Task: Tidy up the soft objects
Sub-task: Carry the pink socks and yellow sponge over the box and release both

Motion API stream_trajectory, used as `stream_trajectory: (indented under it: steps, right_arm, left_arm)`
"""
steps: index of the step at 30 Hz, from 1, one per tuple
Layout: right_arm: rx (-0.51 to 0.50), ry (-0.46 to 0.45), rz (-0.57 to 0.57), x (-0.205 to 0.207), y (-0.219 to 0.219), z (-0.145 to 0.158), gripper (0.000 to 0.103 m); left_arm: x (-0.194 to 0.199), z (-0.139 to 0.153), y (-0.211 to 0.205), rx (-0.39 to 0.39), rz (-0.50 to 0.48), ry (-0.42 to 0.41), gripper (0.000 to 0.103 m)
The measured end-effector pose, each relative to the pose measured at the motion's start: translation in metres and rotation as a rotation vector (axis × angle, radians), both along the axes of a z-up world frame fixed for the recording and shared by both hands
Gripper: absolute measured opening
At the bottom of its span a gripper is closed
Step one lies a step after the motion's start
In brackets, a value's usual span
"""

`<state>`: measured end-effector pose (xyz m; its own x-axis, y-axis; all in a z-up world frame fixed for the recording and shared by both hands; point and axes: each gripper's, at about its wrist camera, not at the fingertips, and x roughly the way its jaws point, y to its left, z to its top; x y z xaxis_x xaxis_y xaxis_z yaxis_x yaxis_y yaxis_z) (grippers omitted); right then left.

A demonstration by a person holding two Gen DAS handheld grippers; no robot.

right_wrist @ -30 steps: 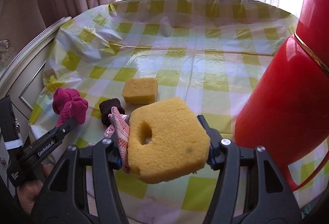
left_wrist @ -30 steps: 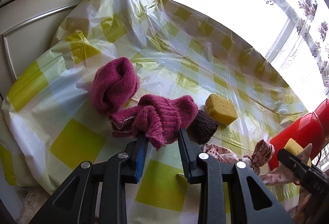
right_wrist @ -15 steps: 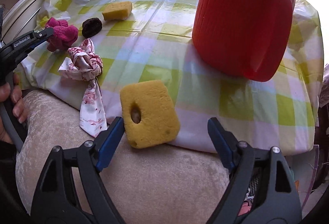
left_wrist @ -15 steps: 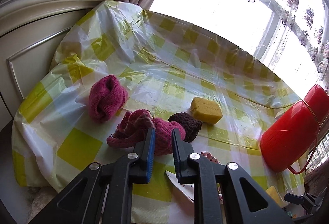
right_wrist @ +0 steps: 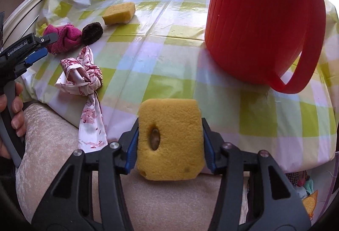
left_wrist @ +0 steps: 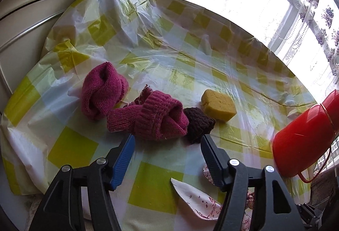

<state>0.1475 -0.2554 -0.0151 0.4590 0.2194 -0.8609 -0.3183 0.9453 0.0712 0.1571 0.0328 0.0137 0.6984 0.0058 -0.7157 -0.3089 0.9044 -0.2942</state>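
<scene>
Yellow sponge with a hole, low centre of the right wrist view, sits between the right gripper pads; the jaws have just been closing and both pads now press its sides, so it is clamped. It is at the near edge of the checked tablecloth, over a pale plush surface.

Left gripper, bottom of the left wrist view: jaws have just been opening and stand apart, nothing between them. Just beyond the fingertips lies a magenta knitted sock, loosely rolled. A second magenta sock roll sits up and left of it, touching. A dark brown knitted roll rests against the first sock's right side, and a second yellow sponge lies just right of that.

Floral patterned cloth, bunched, left of centre in the right view, one tail hanging over the table edge. Red jug upper right. A hand grips the left gripper's handle at far left.
</scene>
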Motion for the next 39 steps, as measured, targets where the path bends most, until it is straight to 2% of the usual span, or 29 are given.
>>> stream_trajectory:
  steps: [6,9,13,15,21,27,31,39]
  right_arm:
    - [0.000,-0.091,-0.088,-0.017,-0.017,0.015,0.054]
    - [0.004,-0.110,-0.103,-0.025,-0.022,0.020,0.054]
    - [0.015,-0.112,-0.120,-0.030,-0.027,0.021,0.054]
    - [0.018,-0.109,-0.125,-0.033,-0.029,0.020,0.054]
    - [0.017,-0.122,-0.133,-0.037,-0.030,0.022,0.054]
    - [0.011,-0.141,-0.144,-0.045,-0.033,0.027,0.054]
    - [0.013,-0.148,-0.155,-0.049,-0.036,0.029,0.054]
    - [0.030,-0.163,-0.190,-0.057,-0.050,0.035,0.054]
  left_arm:
    - [0.033,-0.011,-0.005,0.065,-0.002,0.055,0.064]
    - [0.045,-0.019,-0.004,0.109,0.011,0.087,0.041]
    - [0.043,-0.018,-0.005,0.141,0.016,0.073,0.024]
    - [0.036,-0.013,-0.008,0.169,0.029,0.053,0.021]
    - [0.008,0.013,-0.015,0.260,0.090,-0.016,0.021]
    - [-0.019,0.034,-0.031,0.313,0.085,-0.046,0.021]
    - [-0.036,0.043,-0.049,0.319,0.042,-0.055,0.021]
    - [-0.051,0.052,-0.103,0.323,-0.106,-0.035,0.021]
